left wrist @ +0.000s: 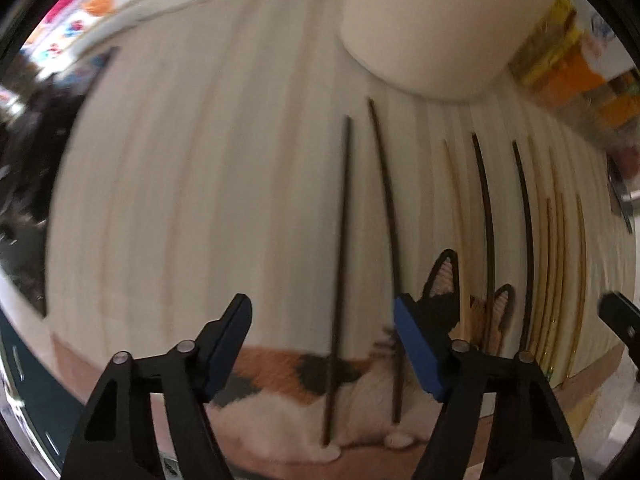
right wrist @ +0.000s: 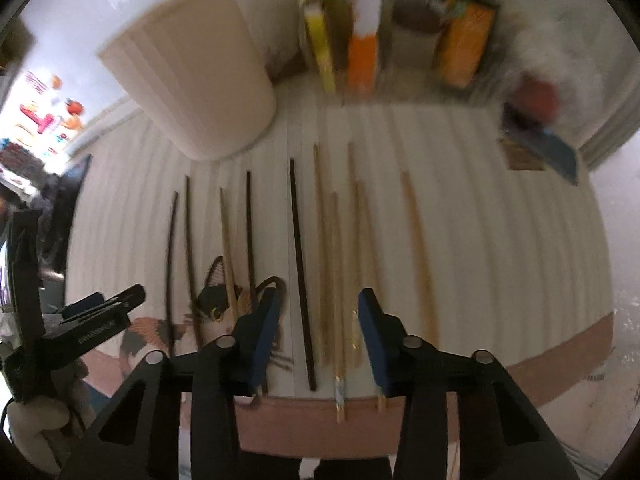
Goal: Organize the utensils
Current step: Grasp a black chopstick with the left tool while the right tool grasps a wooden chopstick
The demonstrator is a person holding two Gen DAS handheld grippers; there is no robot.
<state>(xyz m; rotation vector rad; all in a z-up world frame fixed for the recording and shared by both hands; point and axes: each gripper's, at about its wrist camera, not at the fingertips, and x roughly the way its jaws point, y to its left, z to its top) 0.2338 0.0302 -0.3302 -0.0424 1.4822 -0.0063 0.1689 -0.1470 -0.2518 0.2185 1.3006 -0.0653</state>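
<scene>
L gripper (left wrist: 322, 344) & R gripper (right wrist: 316, 334): fingers apart, aimed down.

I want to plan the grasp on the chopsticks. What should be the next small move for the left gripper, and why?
Probably lower the left gripper a little and close it. Its jaws stand open over the mat, and two dark chopsticks lie between them, not yet pressed. The cream cup, likely where they go, stands just beyond.
</scene>
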